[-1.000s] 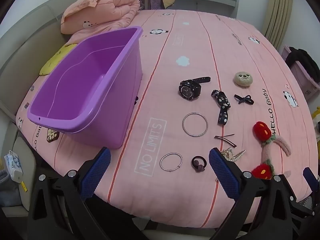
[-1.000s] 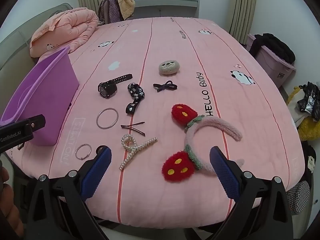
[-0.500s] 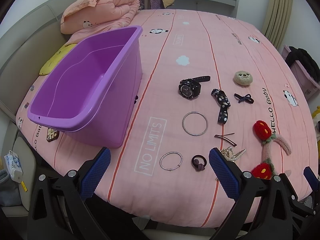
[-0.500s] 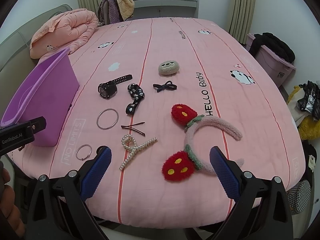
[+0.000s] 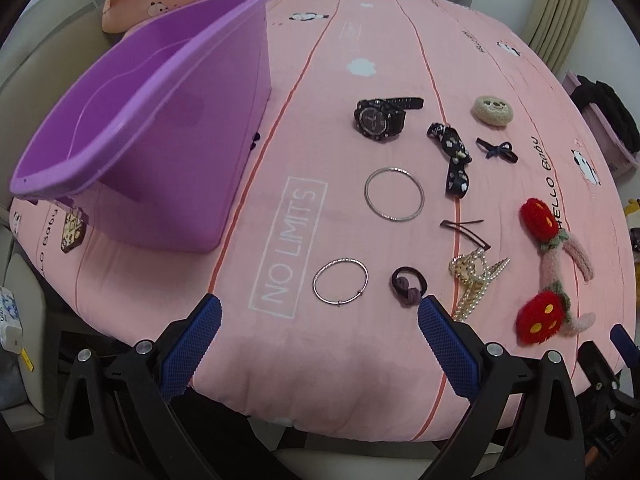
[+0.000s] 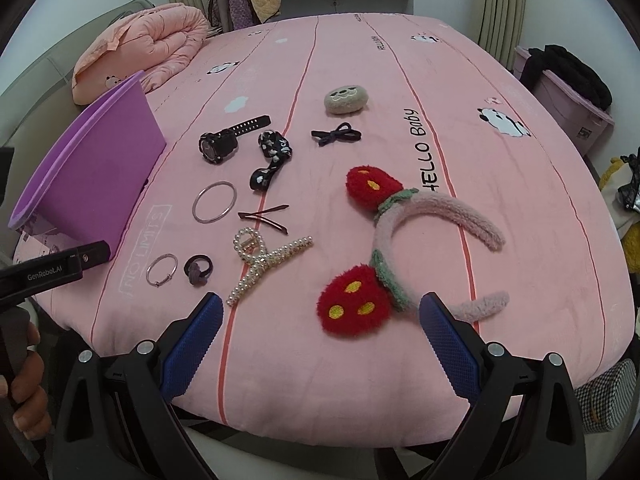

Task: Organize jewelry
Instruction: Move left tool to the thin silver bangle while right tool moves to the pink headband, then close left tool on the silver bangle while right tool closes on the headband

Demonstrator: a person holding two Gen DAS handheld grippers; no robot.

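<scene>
purple bin (image 5: 132, 128) sits empty at the left gripper (image 5: 318, 342), fingers released over a thin bangle (image 5: 340, 281) on the bed; a first pick looks next. right gripper (image 6: 320, 330) gapes, empty, near the red headband (image 6: 400, 240), calling for a careful lowering.

On the bed (image 5: 328, 364) the bin (image 5: 168, 152) stands at the left, with the accessories spread to its right. Nearest the front edge lie the small bangle (image 5: 340, 281), then the hair tie (image 5: 407, 286) just right of it, then the pearl claw clip (image 6: 262, 260). Behind these lie the large bangle (image 5: 393, 194) and, to its right, the hairpins (image 6: 264, 217). Further back sit the watch (image 5: 378, 118), the ribbon (image 5: 452, 152), the small bow (image 6: 336, 134) and the round plush piece (image 6: 346, 99). The headband (image 6: 400, 236) lies at the far right. A folded quilt (image 6: 152, 52) sits behind the bin.
</scene>
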